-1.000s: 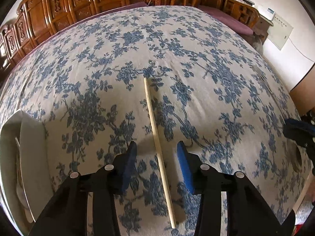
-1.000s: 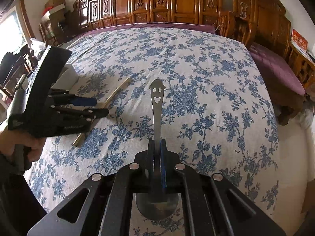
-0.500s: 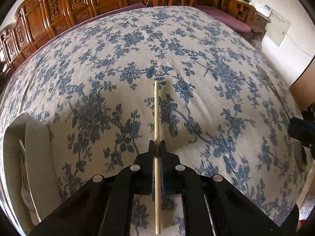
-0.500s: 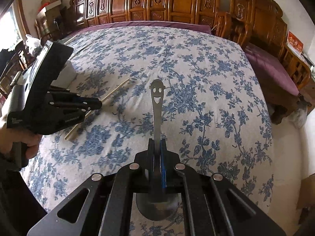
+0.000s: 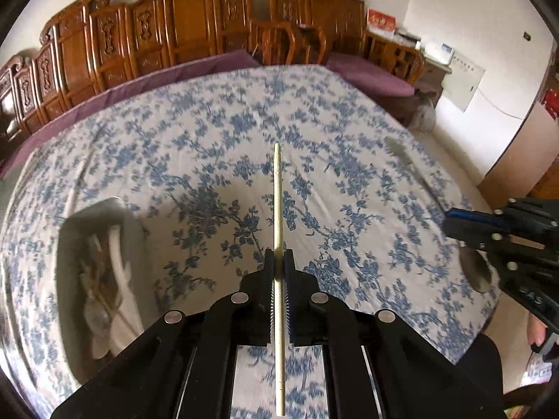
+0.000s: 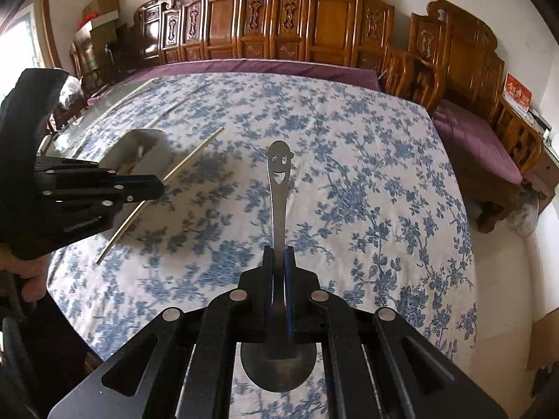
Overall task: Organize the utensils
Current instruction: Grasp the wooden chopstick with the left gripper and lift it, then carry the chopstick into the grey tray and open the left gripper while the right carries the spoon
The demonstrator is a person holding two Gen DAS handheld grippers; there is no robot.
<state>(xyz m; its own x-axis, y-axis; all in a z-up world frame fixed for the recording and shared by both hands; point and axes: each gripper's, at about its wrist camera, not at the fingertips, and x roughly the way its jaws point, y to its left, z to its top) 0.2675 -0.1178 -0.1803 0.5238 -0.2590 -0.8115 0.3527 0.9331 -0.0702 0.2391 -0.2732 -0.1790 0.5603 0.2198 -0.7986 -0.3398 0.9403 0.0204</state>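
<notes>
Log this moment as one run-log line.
left tool: shut on chopstick | right tool: shut on spoon | both above tablecloth | tray: holds utensils

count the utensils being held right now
2: a chopstick in the left gripper, a spoon in the right gripper. More may lie blurred in the container.

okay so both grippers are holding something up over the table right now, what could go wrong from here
1. The left gripper pinches the thin chopstick near its lower half, so the long front end could pivot or slip.
2. The right gripper holds the spoon by its narrow handle with the heavy bowl behind the pads; it might rotate.
3. Both head toward the white holder, which already contains utensils, so the grippers could collide there.
</notes>
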